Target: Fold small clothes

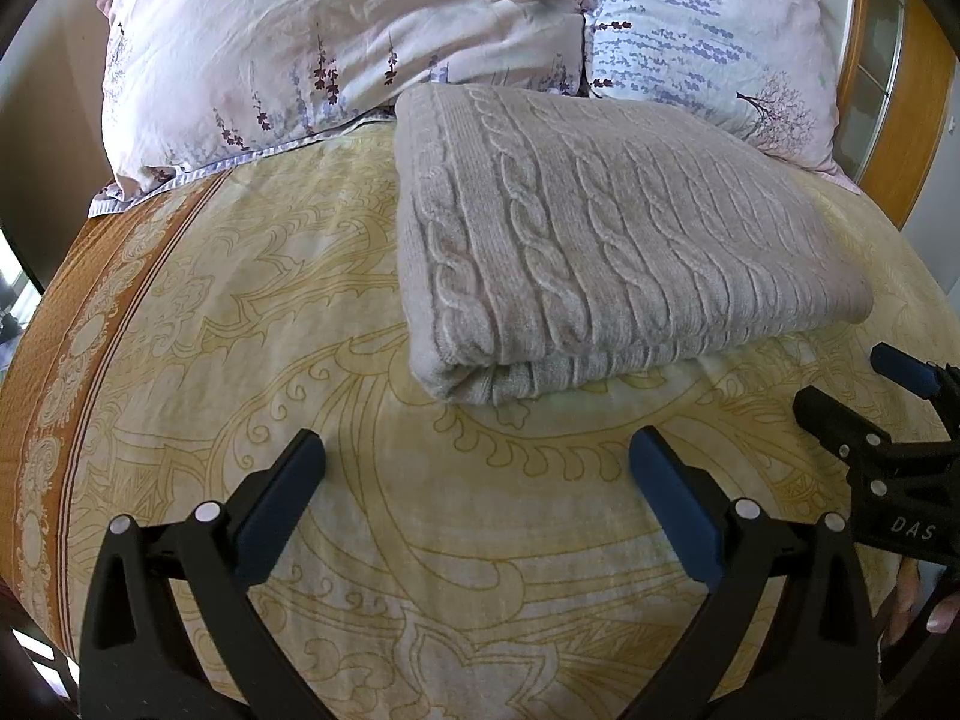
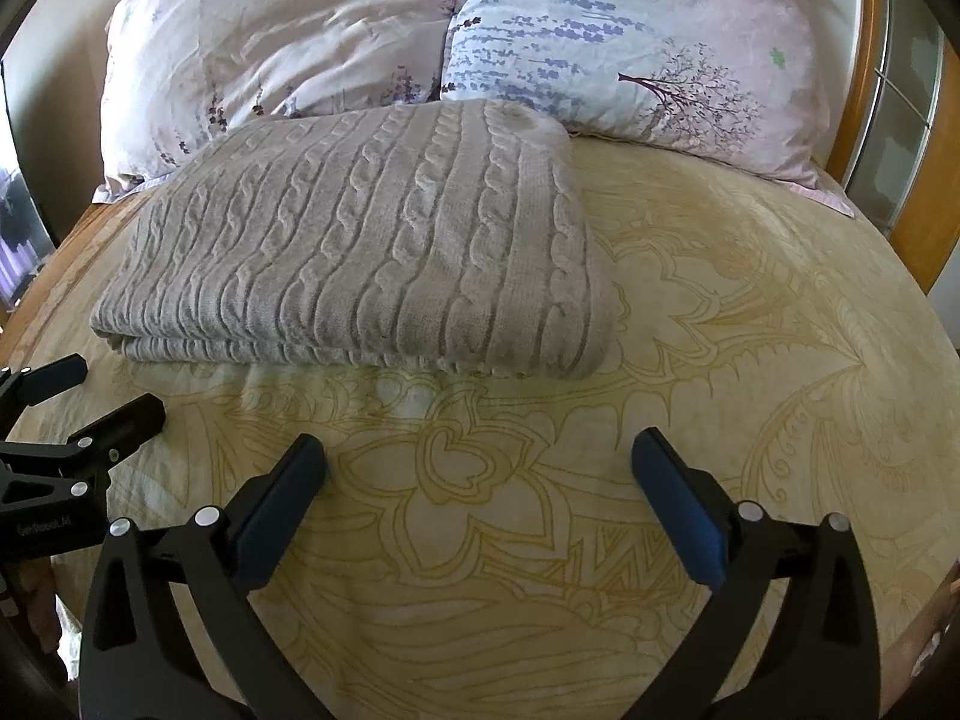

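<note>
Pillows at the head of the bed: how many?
2. Pink floral pillow on the left, pale blue floral pillow on the right, both behind the folded grey cable-knit sweater.

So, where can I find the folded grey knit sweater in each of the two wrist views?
Left wrist: the grey knit sweater lies right of centre, beyond the open left gripper.
Right wrist: the sweater lies left of centre, beyond the open right gripper.
Shared landmark: the blue-flowered pillow behind it.

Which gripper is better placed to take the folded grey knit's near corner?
Neither clearly: the folded grey cable-knit garment lies between both. The left gripper faces its rolled corner; both open and empty.
</note>
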